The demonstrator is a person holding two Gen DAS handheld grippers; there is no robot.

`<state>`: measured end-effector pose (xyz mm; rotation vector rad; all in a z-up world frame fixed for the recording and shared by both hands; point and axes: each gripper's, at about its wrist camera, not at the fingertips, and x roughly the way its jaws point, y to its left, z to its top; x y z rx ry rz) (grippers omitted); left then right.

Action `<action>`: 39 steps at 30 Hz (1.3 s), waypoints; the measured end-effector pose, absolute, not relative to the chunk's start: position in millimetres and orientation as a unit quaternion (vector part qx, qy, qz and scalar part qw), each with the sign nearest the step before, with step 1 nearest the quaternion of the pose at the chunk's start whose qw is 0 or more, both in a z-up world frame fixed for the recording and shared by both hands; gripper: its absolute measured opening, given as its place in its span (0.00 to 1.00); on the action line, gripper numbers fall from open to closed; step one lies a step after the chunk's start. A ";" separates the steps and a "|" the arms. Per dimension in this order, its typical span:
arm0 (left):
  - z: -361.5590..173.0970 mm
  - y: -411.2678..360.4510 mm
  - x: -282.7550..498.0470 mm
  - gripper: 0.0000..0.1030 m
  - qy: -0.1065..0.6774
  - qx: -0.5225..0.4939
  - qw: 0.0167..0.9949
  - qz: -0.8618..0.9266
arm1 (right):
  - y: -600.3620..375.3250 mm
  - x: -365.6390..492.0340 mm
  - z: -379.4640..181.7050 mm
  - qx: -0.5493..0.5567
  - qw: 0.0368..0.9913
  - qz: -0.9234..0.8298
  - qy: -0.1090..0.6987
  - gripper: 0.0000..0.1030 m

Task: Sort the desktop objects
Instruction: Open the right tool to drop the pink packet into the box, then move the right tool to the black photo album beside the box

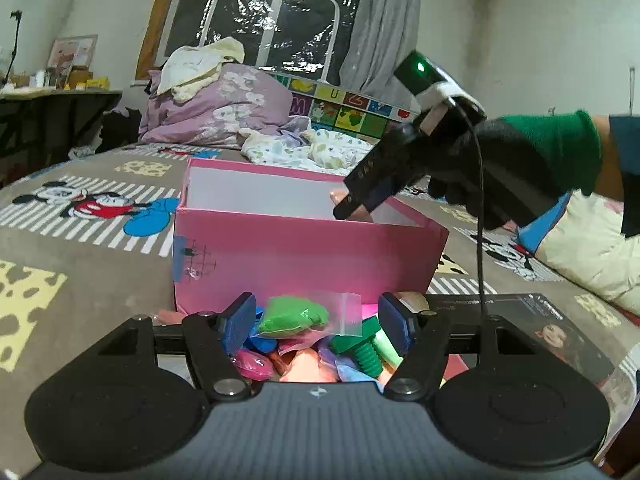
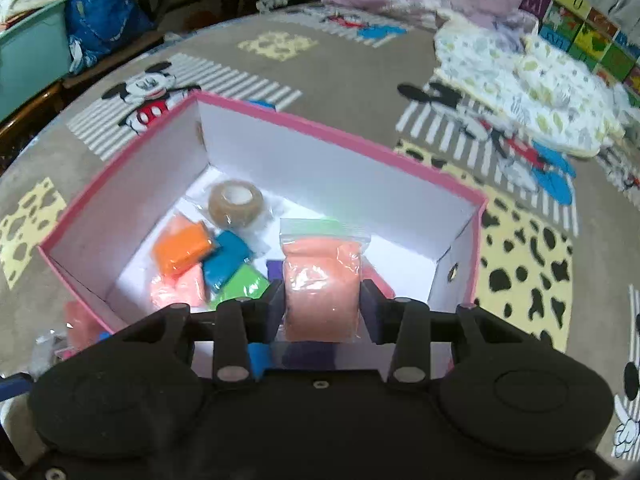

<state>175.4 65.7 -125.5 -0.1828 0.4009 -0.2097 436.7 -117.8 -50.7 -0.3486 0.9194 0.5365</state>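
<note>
A pink box (image 1: 304,248) stands on the cartoon-print cover. My left gripper (image 1: 316,324) is open, low over a pile of coloured clay bags, with a green clay bag (image 1: 294,316) between its pads and a green toy bolt (image 1: 362,350) beside it. My right gripper (image 2: 322,304) is shut on a salmon clay bag (image 2: 320,284) and holds it over the box (image 2: 132,172). Inside lie a tan tape roll (image 2: 236,204) and orange (image 2: 182,250), blue (image 2: 226,258), green (image 2: 240,286) and pink clay bags. The right gripper also shows in the left wrist view (image 1: 354,204) above the box's far right rim.
A dark book (image 1: 532,332) lies right of the pile. Folded baby clothes (image 2: 520,92) and a purple bedding heap (image 1: 216,108) lie behind the box. A cream pillow (image 1: 592,248) is at the right. A teal bin (image 2: 28,52) stands off the bed at far left.
</note>
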 end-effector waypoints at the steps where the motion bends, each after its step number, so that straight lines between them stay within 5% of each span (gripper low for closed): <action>1: -126.1 66.3 176.6 0.65 0.200 -0.095 0.970 -0.104 | -118.1 439.0 -54.2 -0.166 0.845 0.253 0.441 0.39; 18: -133.9 68.4 184.2 0.65 0.215 -0.104 0.966 -0.098 | -113.3 462.4 -90.1 -0.192 0.825 0.215 0.485 0.39; 27: -132.5 72.9 180.2 0.65 0.217 -0.096 0.967 -0.092 | -113.1 456.5 -80.3 -0.163 0.835 0.213 0.480 0.58; 29: -132.3 73.2 178.0 0.65 0.218 -0.095 0.967 -0.092 | -110.9 449.1 -73.3 -0.178 0.843 0.200 0.466 0.76; 39: -131.0 73.8 175.0 0.65 0.231 -0.087 0.966 -0.081 | -117.8 402.8 -43.6 -0.224 0.867 0.158 0.415 0.82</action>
